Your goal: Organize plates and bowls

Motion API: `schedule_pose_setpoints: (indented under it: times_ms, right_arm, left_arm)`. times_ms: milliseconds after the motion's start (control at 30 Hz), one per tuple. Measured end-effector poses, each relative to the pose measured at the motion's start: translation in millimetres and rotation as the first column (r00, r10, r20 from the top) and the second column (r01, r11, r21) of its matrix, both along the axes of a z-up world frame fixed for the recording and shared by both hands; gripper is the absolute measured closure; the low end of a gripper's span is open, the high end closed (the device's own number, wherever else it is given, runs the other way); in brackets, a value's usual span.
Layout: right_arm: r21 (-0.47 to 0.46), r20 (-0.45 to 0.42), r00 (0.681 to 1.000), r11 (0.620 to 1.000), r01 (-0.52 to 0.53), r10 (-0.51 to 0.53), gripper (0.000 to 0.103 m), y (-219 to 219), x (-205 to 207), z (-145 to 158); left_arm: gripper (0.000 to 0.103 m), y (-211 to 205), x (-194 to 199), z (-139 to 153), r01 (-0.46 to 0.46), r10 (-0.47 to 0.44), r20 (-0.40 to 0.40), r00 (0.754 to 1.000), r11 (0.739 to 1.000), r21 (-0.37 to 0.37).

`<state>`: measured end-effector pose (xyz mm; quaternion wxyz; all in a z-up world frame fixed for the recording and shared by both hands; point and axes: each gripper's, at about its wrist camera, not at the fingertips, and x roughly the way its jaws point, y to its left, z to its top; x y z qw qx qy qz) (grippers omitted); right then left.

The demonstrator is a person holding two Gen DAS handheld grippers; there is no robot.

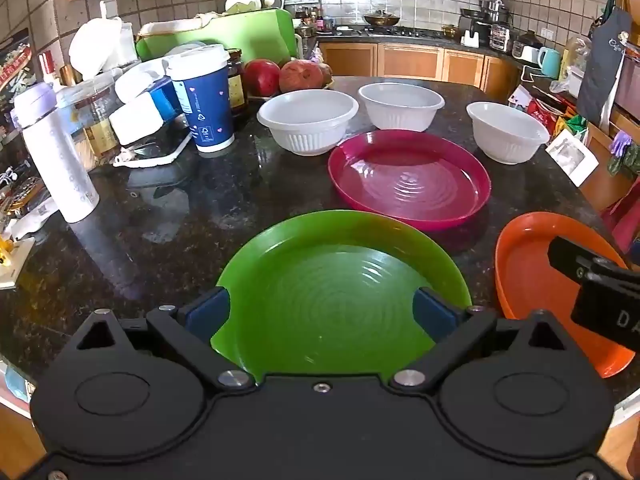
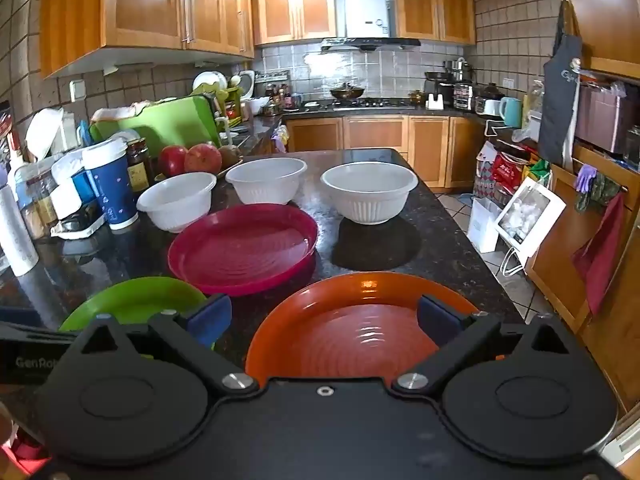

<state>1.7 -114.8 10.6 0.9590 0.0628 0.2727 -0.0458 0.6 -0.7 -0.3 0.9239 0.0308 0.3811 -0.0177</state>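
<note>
On the dark stone counter point(image 1: 180, 216) lie a green plate point(image 1: 340, 292), a magenta plate point(image 1: 408, 180) and an orange plate point(image 1: 532, 280). Three white ribbed bowls stand behind them: left point(image 1: 308, 120), middle point(image 1: 400, 106), right point(image 1: 506, 132). My left gripper point(image 1: 322, 314) is open above the near part of the green plate. My right gripper point(image 2: 324, 318) is open above the near part of the orange plate point(image 2: 360, 320). The right wrist view also shows the magenta plate point(image 2: 244, 248), the green plate point(image 2: 132, 300) and the bowls point(image 2: 176, 200), point(image 2: 266, 180), point(image 2: 368, 192).
Clutter crowds the counter's left side: a blue paper cup point(image 1: 204, 100), a white bottle point(image 1: 56, 152), jars, boxes, red fruit point(image 1: 300, 76) and a green cutting board point(image 1: 224, 36). The counter's right edge drops to the floor with bags and a white box point(image 2: 528, 212).
</note>
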Motion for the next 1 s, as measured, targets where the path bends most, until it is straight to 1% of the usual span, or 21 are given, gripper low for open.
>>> schedule_pose_setpoints:
  times_ms: [67,167,300,633,1000]
  right_arm:
    - [0.022,0.006,1.0,1.0,0.015,-0.015,0.0,-3.8,0.9,-0.3]
    - [0.019,0.001,1.0,1.0,0.005,-0.005,0.0,-4.6,0.6,1.0]
    - [0.009,-0.039,0.999,1.0,-0.018,0.018,0.0,-1.6,5.0,-3.7]
    - [-0.012,-0.093,0.995,1.0,-0.023,0.022,0.0,0.4,10.4,-6.0]
    - [-0.016,-0.104,0.994,1.0,-0.023,0.021,0.0,-2.3,10.6,-5.7]
  left_arm:
    - [0.005,-1.0,0.8,-0.3,0.002,-0.002,-0.002,1.0,1.0,0.004]
    - [0.005,-1.8,-2.8,-0.8,-0.004,0.005,0.007,1.0,1.0,-0.004]
    - [0.005,0.2,-2.3,-2.7,-0.009,0.009,0.006,1.0,1.0,-0.005]
    - [0.005,2.3,1.0,-6.2,-0.037,0.037,0.001,0.999,0.999,-0.013]
    - [0.005,2.3,3.9,-9.8,-0.037,0.037,-0.007,0.999,0.999,-0.016]
